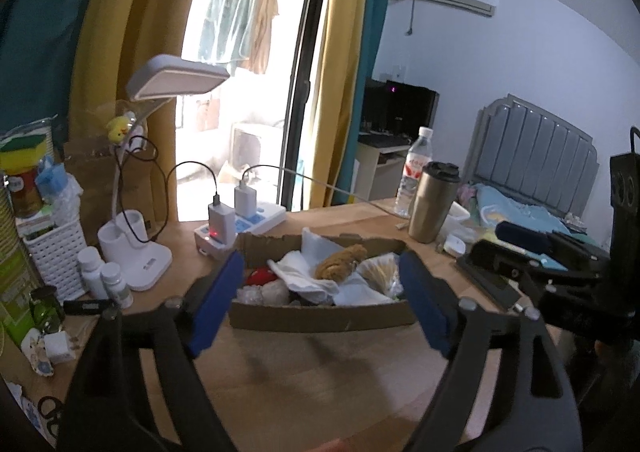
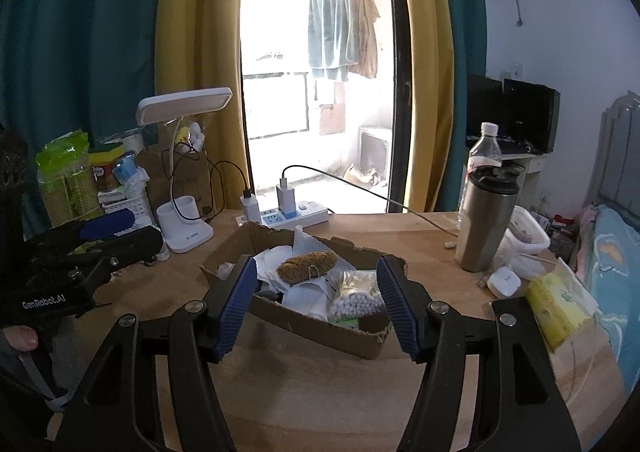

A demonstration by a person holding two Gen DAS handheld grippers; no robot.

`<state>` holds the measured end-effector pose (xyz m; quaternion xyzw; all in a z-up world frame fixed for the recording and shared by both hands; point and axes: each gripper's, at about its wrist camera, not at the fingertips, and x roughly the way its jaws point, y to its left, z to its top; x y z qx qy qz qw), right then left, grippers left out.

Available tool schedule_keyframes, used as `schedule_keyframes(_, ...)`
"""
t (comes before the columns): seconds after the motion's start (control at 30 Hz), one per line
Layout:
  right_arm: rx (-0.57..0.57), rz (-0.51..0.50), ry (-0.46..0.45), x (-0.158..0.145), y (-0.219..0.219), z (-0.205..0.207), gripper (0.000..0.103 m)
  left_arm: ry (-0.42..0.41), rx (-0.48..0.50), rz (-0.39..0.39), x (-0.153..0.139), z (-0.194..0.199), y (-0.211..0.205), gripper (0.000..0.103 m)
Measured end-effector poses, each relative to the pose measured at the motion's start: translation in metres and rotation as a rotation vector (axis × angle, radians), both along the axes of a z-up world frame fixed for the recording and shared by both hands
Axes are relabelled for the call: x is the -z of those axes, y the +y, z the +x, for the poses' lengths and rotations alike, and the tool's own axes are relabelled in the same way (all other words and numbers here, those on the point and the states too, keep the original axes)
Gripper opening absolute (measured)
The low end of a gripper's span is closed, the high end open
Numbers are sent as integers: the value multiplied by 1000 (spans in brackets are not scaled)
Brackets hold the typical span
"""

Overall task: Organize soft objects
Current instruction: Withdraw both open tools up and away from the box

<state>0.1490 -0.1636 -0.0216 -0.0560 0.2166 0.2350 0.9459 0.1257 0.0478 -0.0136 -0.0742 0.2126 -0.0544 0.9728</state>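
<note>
A shallow, torn cardboard box (image 2: 320, 326) sits mid-frame on the wooden desk, open-topped. Inside lie crumpled white cloths (image 2: 276, 266), a brown fuzzy roll (image 2: 306, 266) resting on top at center, a clear bag of white cotton balls (image 2: 356, 302) at right, and a red soft item (image 1: 261, 277) at left.

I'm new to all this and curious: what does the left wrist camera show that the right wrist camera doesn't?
Only the left view shows the small white bottles beside the lamp base and the red item in the box. Only the right view shows the yellow tissue pack and the bag of white balls. Both show the cardboard box, the brown fuzzy item, the steel tumbler and the lamp. Each open claw, left claw and right claw, holds nothing.
</note>
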Motion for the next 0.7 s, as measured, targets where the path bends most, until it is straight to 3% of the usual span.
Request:
schedule_keyframes(0.13,17,-1,-23,-5,-5,-17,73,-17,-2,-2,-4,-14,1,85)
schedule_keyframes(0.23,29,0,-37,-7,-8,-28,74,-34,-14,-3,-8,-25,2,96)
schedule_keyframes(0.7,68,16,-102,-13,-20,-84,75,-87,-63,27,-14,-79,0,98)
